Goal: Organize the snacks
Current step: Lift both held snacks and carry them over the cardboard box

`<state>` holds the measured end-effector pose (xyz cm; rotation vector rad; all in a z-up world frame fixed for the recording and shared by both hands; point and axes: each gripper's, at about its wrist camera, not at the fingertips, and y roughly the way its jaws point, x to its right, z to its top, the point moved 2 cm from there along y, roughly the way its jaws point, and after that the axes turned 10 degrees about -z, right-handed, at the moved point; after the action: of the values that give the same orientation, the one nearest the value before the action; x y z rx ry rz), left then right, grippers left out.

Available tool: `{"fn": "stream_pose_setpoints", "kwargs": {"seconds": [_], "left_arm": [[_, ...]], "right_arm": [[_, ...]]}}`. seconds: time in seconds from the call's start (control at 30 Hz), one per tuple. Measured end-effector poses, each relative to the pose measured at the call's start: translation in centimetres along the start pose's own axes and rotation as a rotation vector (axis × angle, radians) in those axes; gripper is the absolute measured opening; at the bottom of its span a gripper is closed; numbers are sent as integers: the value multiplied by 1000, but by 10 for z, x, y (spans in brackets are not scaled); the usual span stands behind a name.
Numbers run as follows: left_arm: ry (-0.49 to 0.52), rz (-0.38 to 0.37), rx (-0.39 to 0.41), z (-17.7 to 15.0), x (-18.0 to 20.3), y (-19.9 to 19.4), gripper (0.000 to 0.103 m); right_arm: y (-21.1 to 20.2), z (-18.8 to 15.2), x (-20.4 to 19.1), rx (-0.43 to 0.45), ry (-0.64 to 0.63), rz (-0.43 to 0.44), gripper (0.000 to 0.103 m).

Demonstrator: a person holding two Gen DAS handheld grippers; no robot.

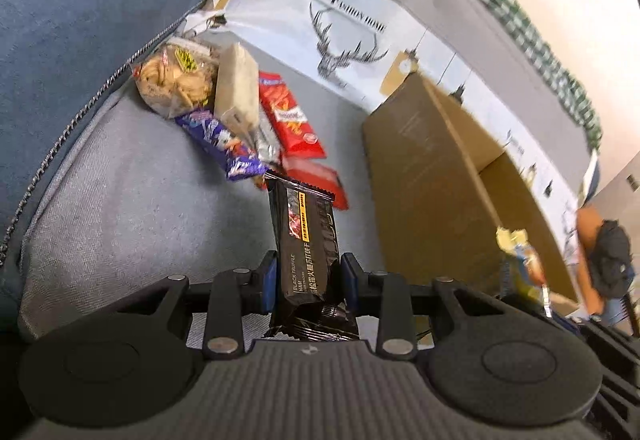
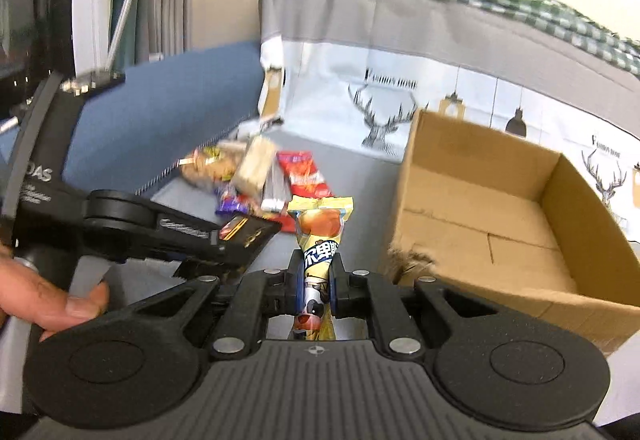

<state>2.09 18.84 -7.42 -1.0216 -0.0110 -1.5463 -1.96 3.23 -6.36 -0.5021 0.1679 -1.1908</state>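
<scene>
- The left gripper [image 1: 308, 276] has its 2 blue-padded fingers [image 1: 269, 282] closed onto the lower part of a black snack packet [image 1: 306, 240], which sticks up and forward, well short of the cardboard box [image 1: 432, 192].
- The right gripper [image 2: 315, 276] is pinched around the waist of a yellow snack packet [image 2: 320, 236], its crimped top pointing away, just short of the box's near corner.
- Both packets look light, glossy and slippery; the film likely crumples under pressure and the contents may crush, so a hold across the flat middle, as now, seems safer than the thin sealed ends.
- The box [image 2: 480, 200] is open-topped corrugated card, stiff, with a frayed near corner and a bare floor inside; neither packet is in it yet.
- Left of the box and further off, a pile of snacks [image 1: 240, 112] lies on the grey woven cushion [image 1: 132, 192]: a clear bag of pale crisps, a beige block, a purple wrapper, 2 red packets.
- Behind the box hangs a printed fabric [image 1: 340, 24] with antler drawings, smooth and soft.
- The left hand [image 2: 48, 300] grips its tool left of the box.
</scene>
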Motion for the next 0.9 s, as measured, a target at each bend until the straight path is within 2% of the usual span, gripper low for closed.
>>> {"fn": "stream_pose_setpoints", "kwargs": {"seconds": [0.07, 0.3, 0.43, 0.6, 0.77, 0.9], "left_arm": [[-14, -18, 26, 2, 0, -6, 36], [-19, -42, 51, -1, 7, -20, 36], [-57, -75, 32, -5, 10, -27, 36], [-116, -70, 40, -2, 20, -37, 36], [-72, -61, 64, 28, 55, -33, 36], [-53, -93, 115, 59, 93, -16, 36]], "right_arm": [[1, 3, 9, 3, 17, 7, 11], [-8, 23, 48, 131, 172, 46, 11], [-5, 15, 73, 148, 230, 54, 11], [6, 15, 103, 171, 313, 58, 11], [7, 19, 132, 254, 386, 0, 11], [10, 18, 155, 285, 447, -74, 11]]}}
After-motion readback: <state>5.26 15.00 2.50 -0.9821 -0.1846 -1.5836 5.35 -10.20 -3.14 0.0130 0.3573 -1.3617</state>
